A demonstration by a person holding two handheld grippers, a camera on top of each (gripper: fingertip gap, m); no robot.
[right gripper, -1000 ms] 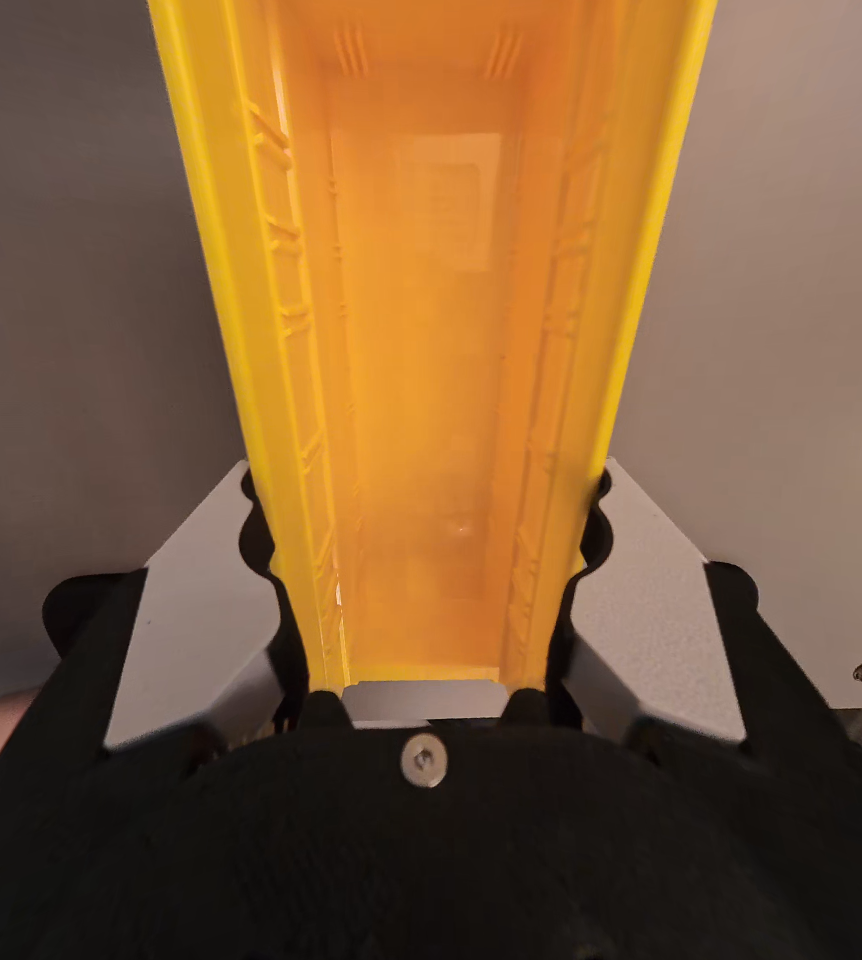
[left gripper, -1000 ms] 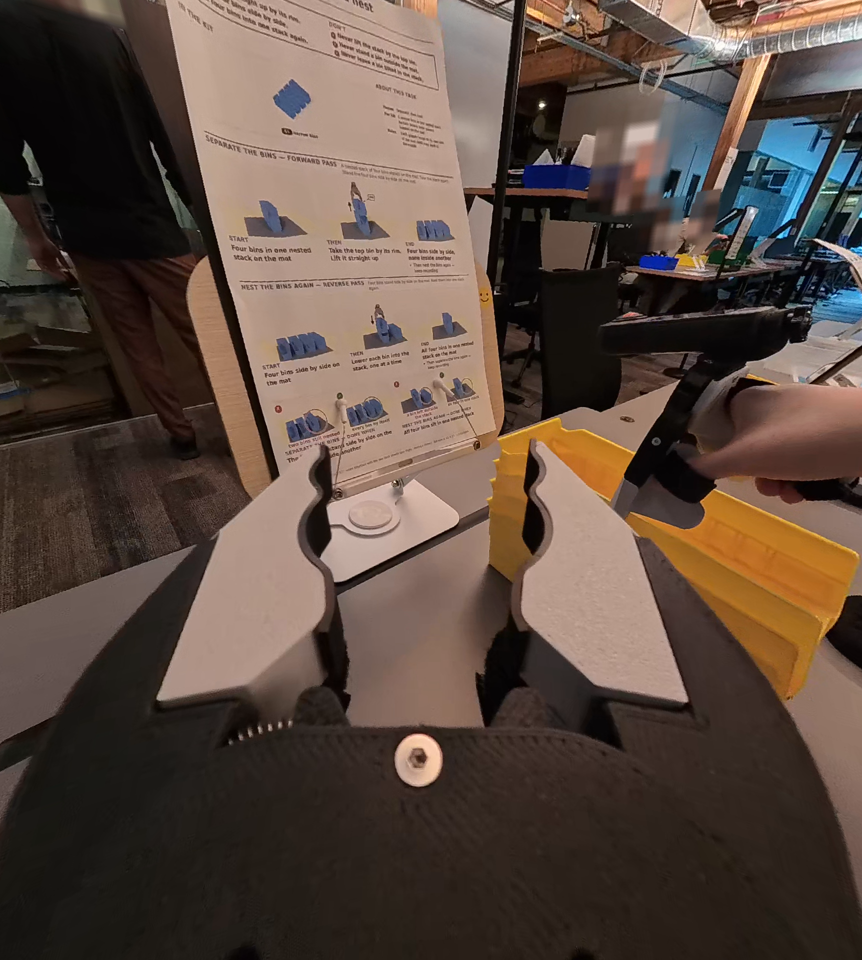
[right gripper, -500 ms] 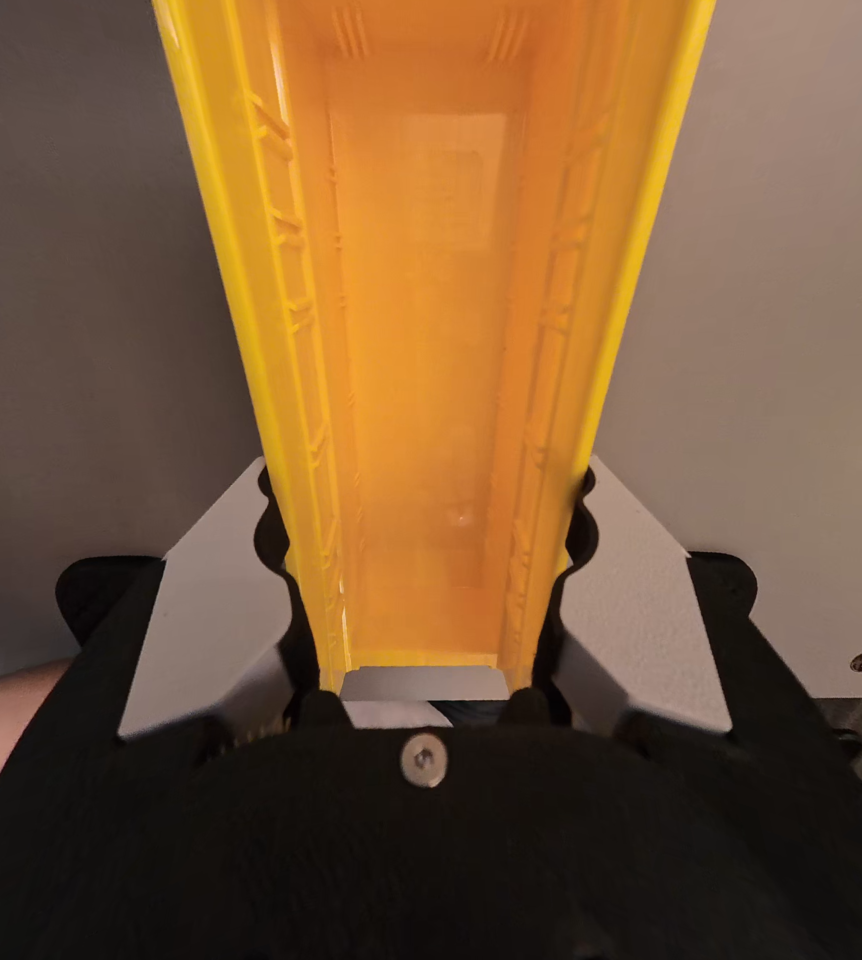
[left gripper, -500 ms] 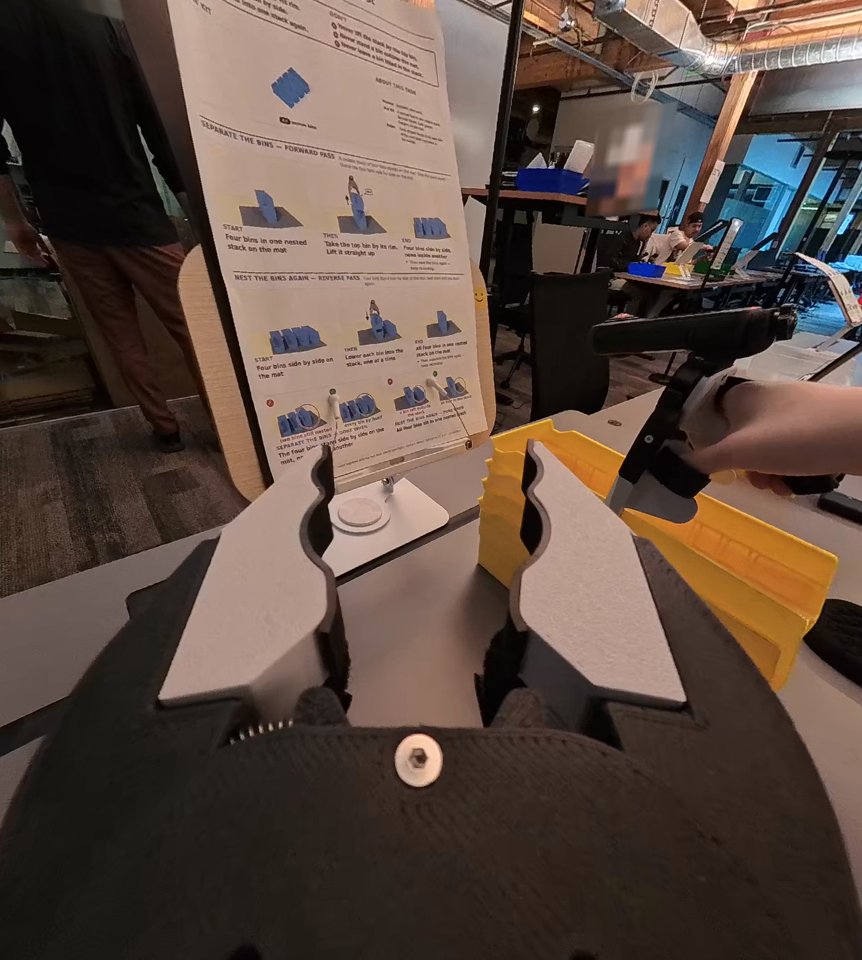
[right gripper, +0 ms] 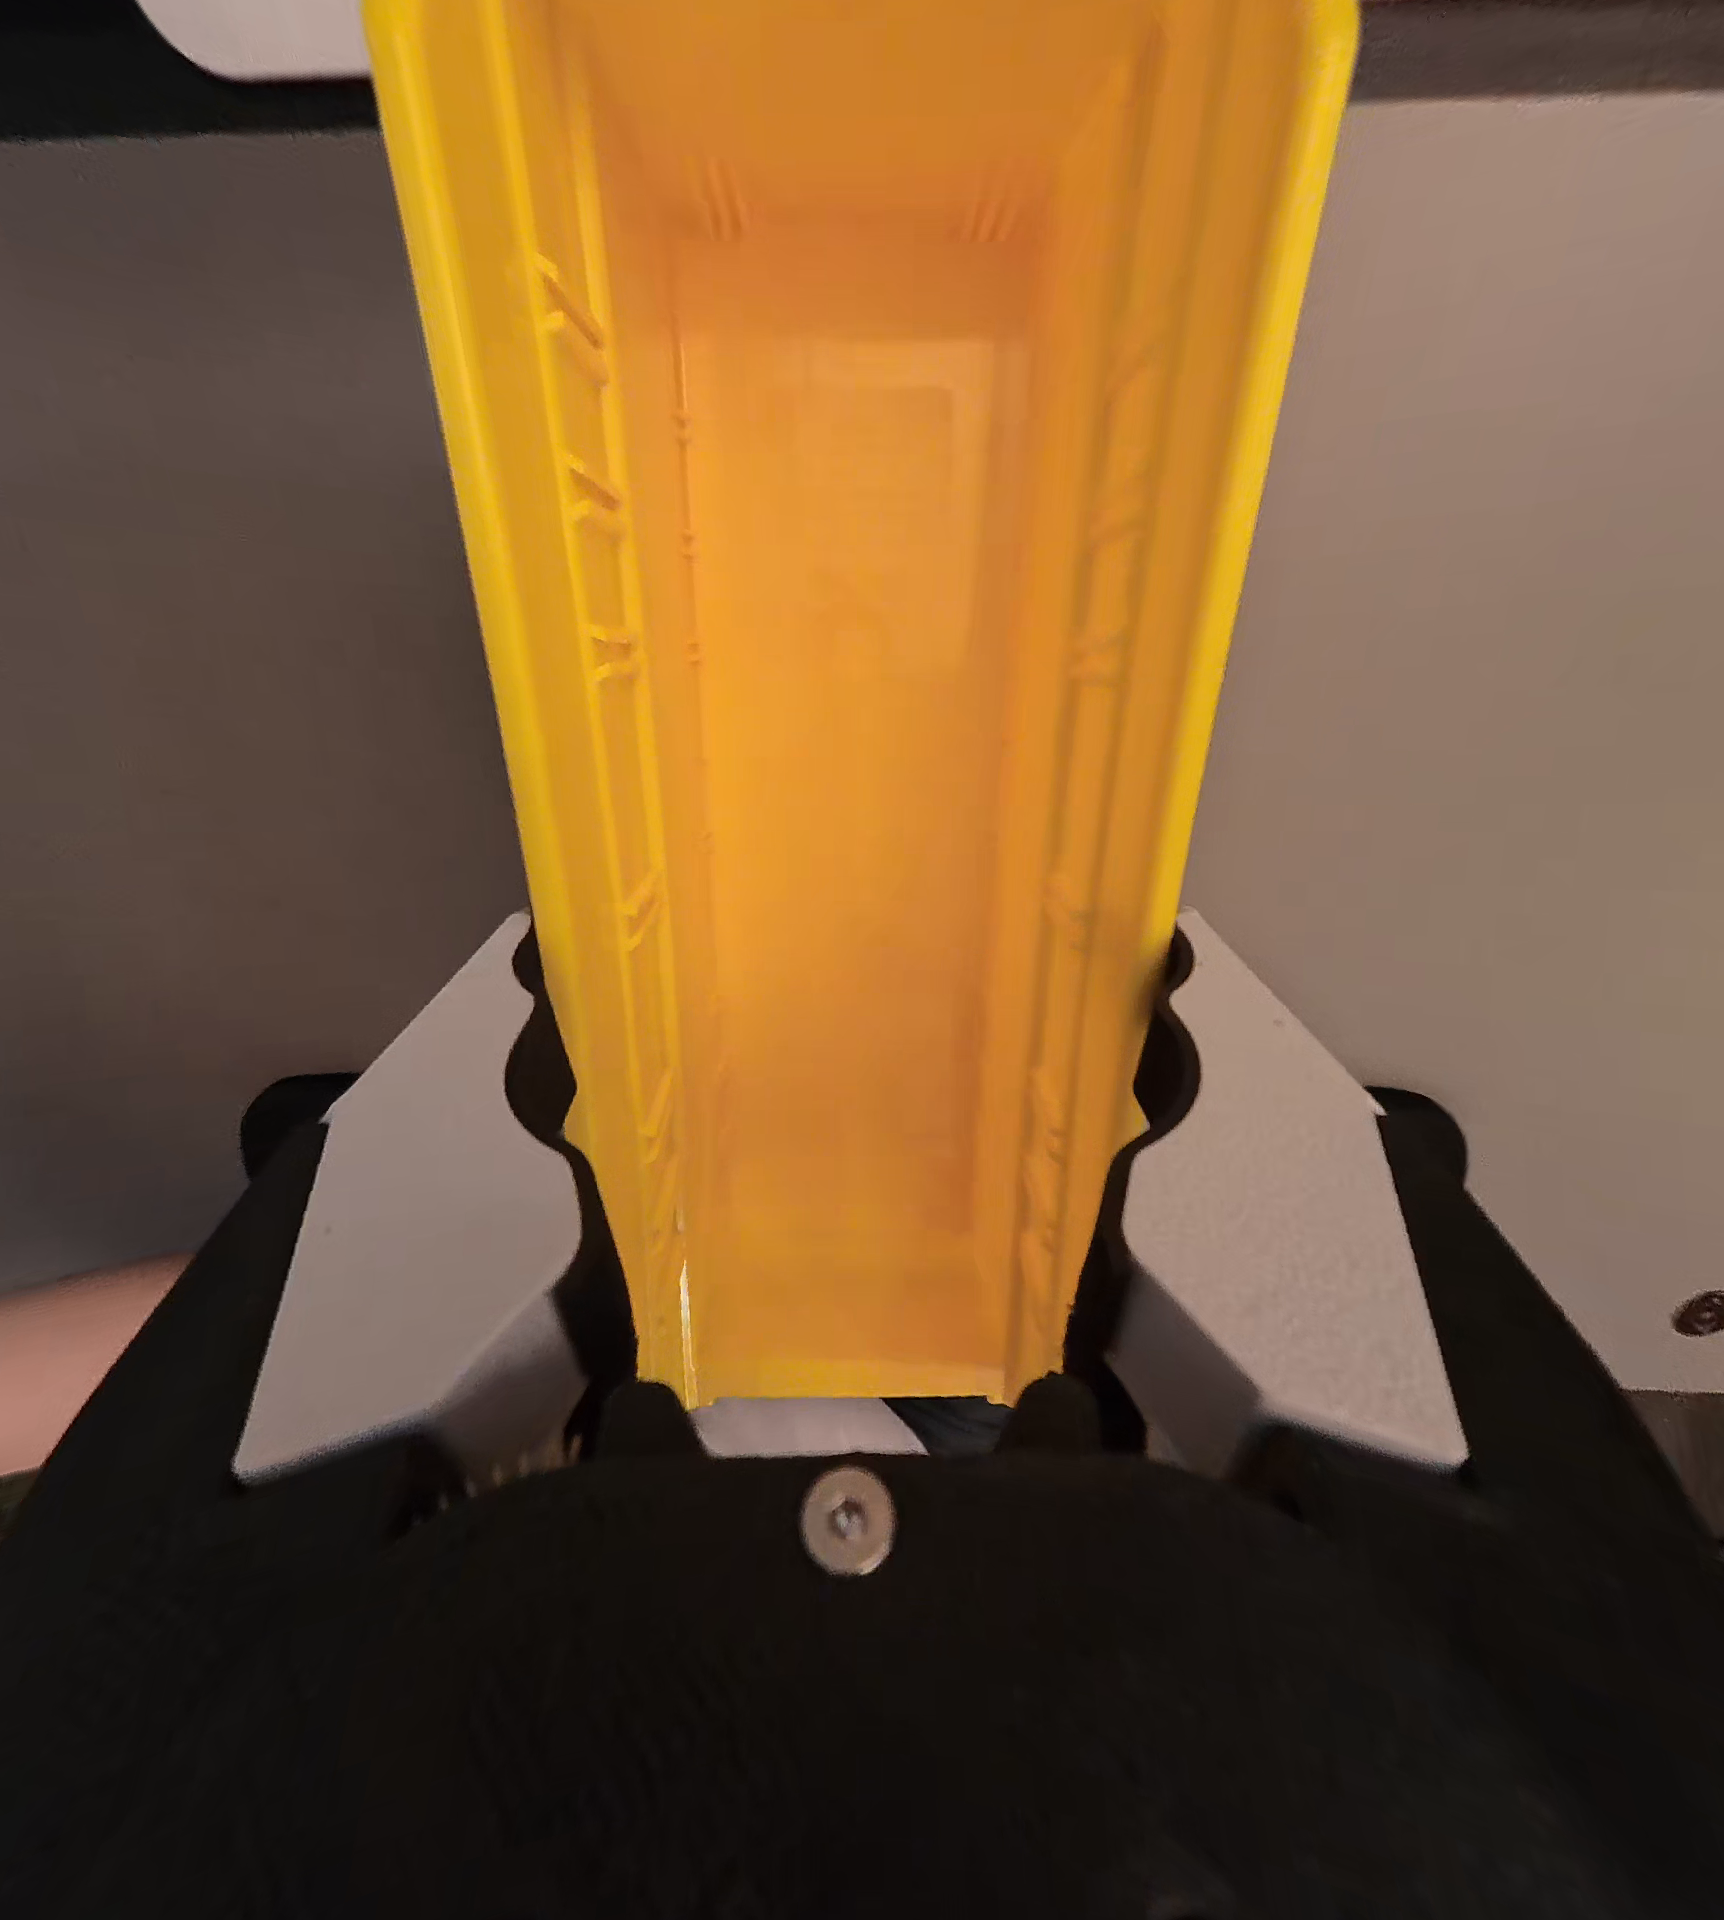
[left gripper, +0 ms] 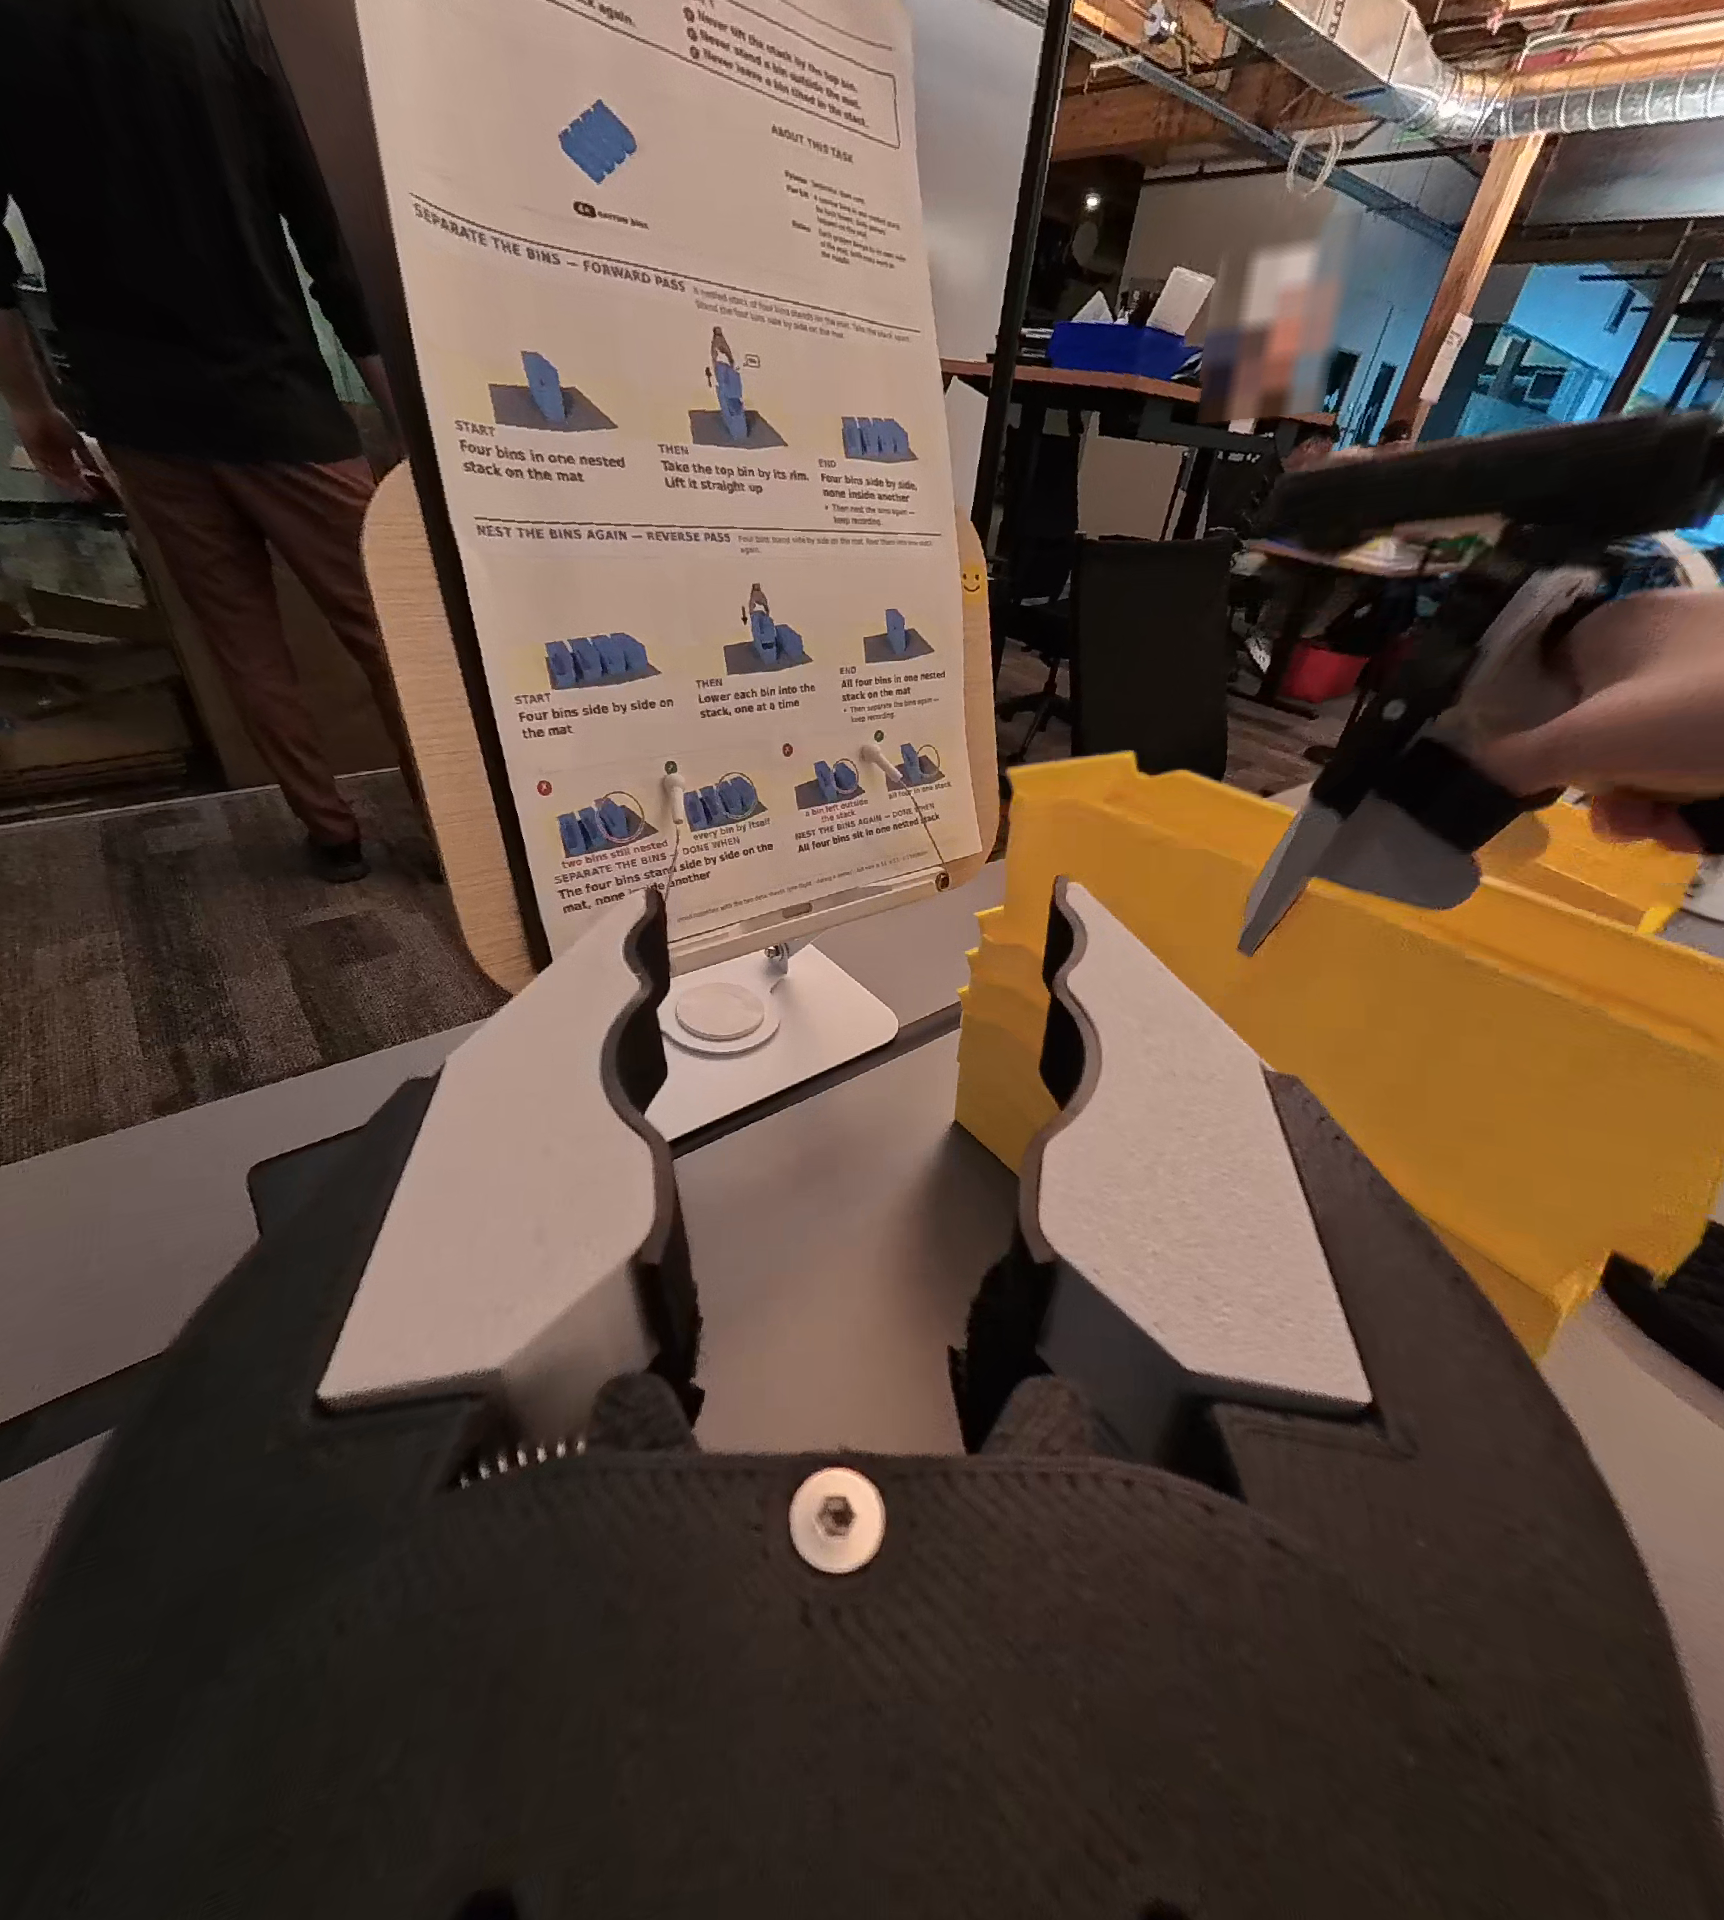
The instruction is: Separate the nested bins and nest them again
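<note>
In the left wrist view a stack of nested yellow bins stands on the grey table, just right of my left gripper. The left gripper is open and empty, with only table between its fingers. My right gripper is shut on the top yellow bin, its pads pressing on the two long side walls near one end. In the left wrist view this top bin is raised partly out of the stack, and one right finger lies against its side wall.
An instruction sheet on a white stand rises at the table's far edge, left of the bins. A person stands on the carpet beyond it. A black object lies on the table at the right.
The right gripper's fingers closed onto the top bin's side walls and then raised it out of the stack. The left gripper stayed open and barely moved.
</note>
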